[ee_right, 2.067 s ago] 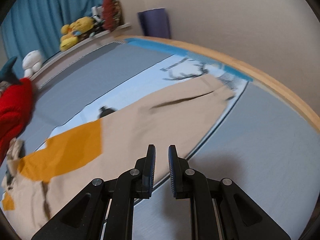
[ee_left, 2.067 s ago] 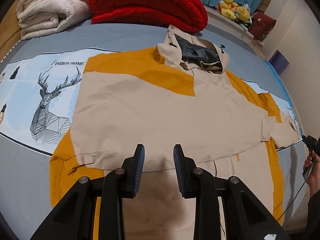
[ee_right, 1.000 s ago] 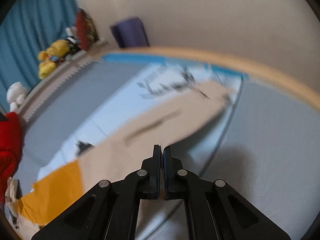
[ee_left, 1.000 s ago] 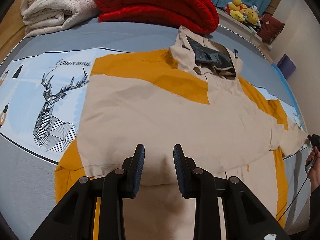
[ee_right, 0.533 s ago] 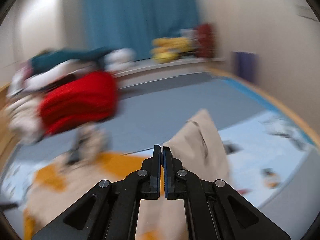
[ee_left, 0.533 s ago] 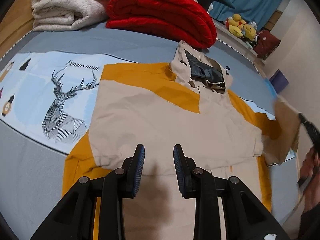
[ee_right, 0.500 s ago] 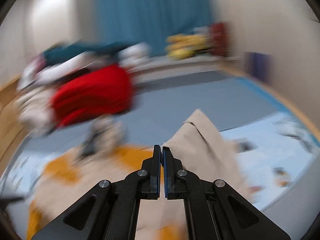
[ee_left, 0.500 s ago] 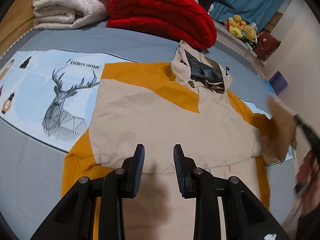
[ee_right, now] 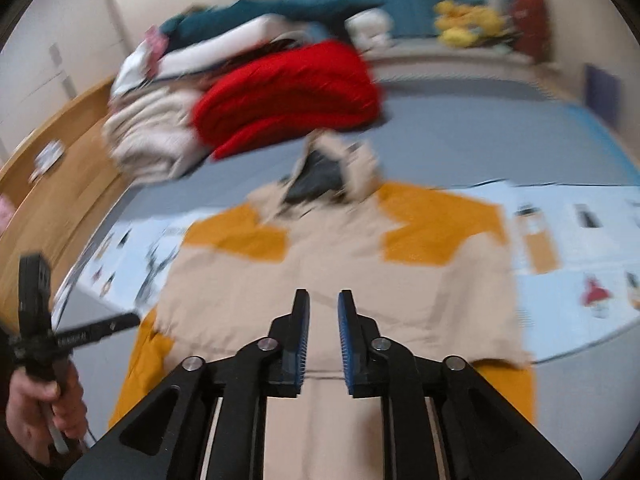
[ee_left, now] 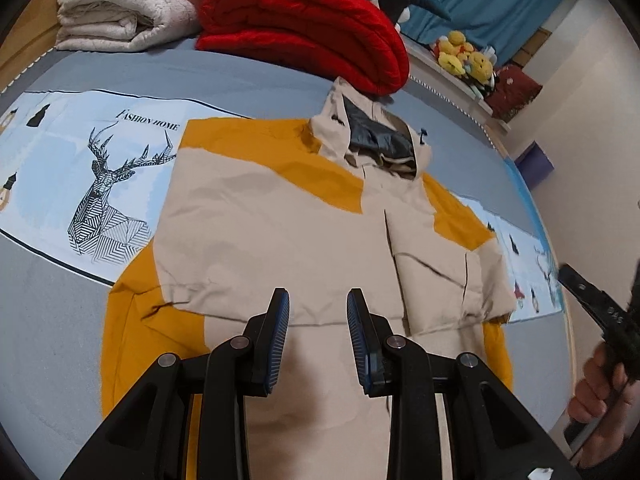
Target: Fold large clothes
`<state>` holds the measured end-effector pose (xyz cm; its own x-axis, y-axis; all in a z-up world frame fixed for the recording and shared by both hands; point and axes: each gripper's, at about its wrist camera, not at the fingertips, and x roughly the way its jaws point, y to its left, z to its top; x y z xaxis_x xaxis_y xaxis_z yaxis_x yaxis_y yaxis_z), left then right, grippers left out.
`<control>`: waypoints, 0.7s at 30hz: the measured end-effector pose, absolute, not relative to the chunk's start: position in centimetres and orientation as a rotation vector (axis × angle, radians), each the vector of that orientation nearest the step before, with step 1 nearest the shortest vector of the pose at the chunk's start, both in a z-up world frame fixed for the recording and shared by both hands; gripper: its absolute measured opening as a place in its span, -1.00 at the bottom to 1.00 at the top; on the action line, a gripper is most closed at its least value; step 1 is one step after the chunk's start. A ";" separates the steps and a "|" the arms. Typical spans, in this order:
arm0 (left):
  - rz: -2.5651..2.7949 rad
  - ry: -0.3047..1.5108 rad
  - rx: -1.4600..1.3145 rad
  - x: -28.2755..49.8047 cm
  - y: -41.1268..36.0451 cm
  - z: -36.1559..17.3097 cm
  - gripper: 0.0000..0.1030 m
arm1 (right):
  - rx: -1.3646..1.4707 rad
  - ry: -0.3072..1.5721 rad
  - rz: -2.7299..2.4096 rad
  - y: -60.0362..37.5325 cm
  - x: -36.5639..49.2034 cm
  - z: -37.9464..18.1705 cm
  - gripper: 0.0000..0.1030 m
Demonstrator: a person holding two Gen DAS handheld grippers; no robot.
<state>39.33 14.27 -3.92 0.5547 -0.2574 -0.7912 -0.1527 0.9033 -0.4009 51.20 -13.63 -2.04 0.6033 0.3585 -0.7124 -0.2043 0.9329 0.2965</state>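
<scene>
Here the beige and mustard hooded jacket (ee_left: 288, 216) lies flat on the bed (ee_left: 52, 304), just beyond and beneath both my claws, hood (ee_left: 372, 136) pointing to the far side. Both of its sleeves are folded in across the body: the left one lies over the chest, and the right sleeve (ee_left: 448, 276) lies over it on the right.

Going left to right, I count one printed deer panel (ee_left: 104, 208) on the bedcover, one cream folded blanket (ee_left: 124, 12) at the far left, one red folded blanket (ee_left: 308, 28) beside it with its near edge just behind the hood, one jacket, and a small cluster of yellow plush toys (ee_left: 464, 60) on the far ledge; I cannot count those exactly.

My left claw (ee_left: 318, 338) hovers over the near hem, fingers parted widely, nothing between them, touching nothing that I can see. My right claw (ee_right: 322, 330) is over the jacket's lower middle, fingers parted by a narrower gap, empty too. That view is blurred, so whether its tips brush the cloth I cannot tell.
</scene>
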 end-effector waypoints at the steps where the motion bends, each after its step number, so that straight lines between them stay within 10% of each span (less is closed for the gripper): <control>1: -0.059 0.988 -0.465 39.5 14.3 -3.9 -0.48 | 0.214 0.862 0.288 -14.6 51.1 -1.4 -0.65; 21: -0.097 1.013 -0.324 41.8 10.7 -5.5 -0.52 | 0.542 1.276 0.110 -20.1 57.8 -18.1 -0.32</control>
